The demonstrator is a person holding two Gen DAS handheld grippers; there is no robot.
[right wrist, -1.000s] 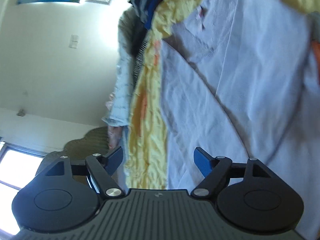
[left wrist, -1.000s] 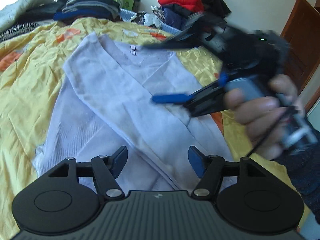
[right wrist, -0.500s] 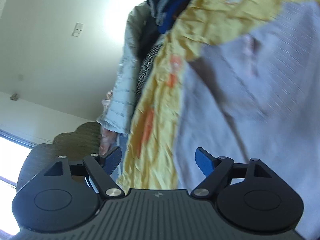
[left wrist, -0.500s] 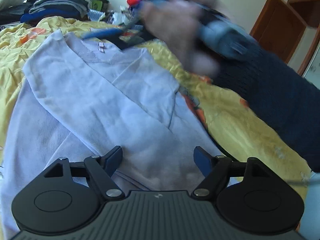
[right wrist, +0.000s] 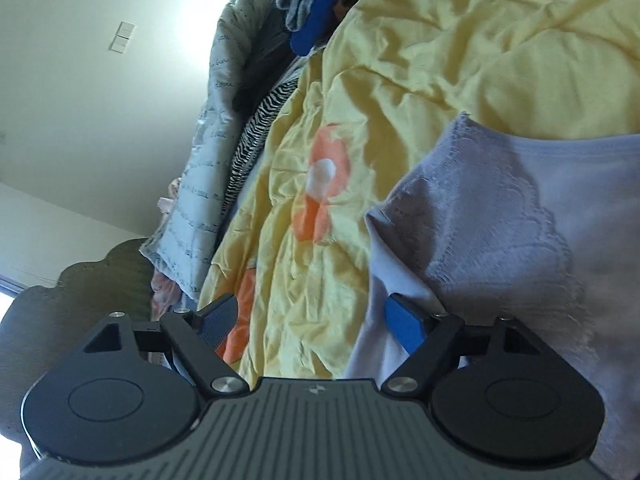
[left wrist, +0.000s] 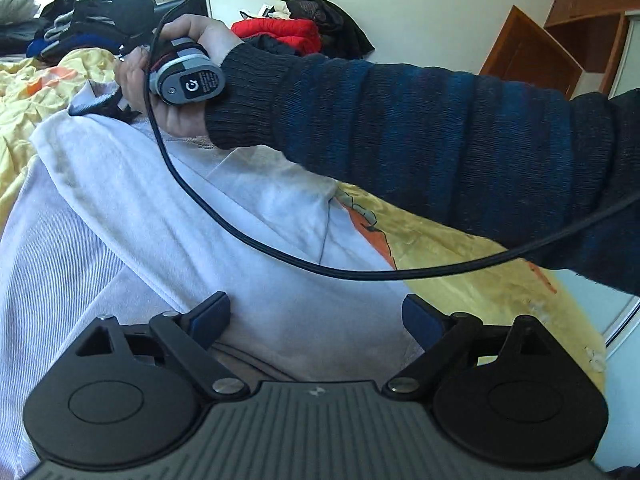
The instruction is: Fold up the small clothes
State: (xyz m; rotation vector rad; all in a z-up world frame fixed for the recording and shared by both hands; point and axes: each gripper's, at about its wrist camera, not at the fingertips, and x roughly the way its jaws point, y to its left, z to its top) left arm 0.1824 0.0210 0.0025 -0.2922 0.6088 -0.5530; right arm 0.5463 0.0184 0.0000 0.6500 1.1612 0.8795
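A pale lavender top (left wrist: 160,216) lies on the yellow bedsheet (left wrist: 440,248), one sleeve folded across its body. My left gripper (left wrist: 316,316) is open and empty, low over the garment's near part. My right gripper (right wrist: 310,322) is open at the top's lace-trimmed neckline (right wrist: 480,216), one blue finger (right wrist: 404,322) at the cloth edge. In the left wrist view the right hand and its tool (left wrist: 176,76) reach across to the far collar; the fingers there are hidden.
Piles of dark, blue and red clothes (left wrist: 280,32) line the far side of the bed. A grey quilted jacket (right wrist: 216,128) lies past the sheet's edge. A black cable (left wrist: 248,236) hangs across the garment. A wooden door (left wrist: 528,56) stands at right.
The right hand has swung from the garment's right side across to its far collar, and the sleeved arm now spans the left wrist view. The left gripper has stayed low and open.
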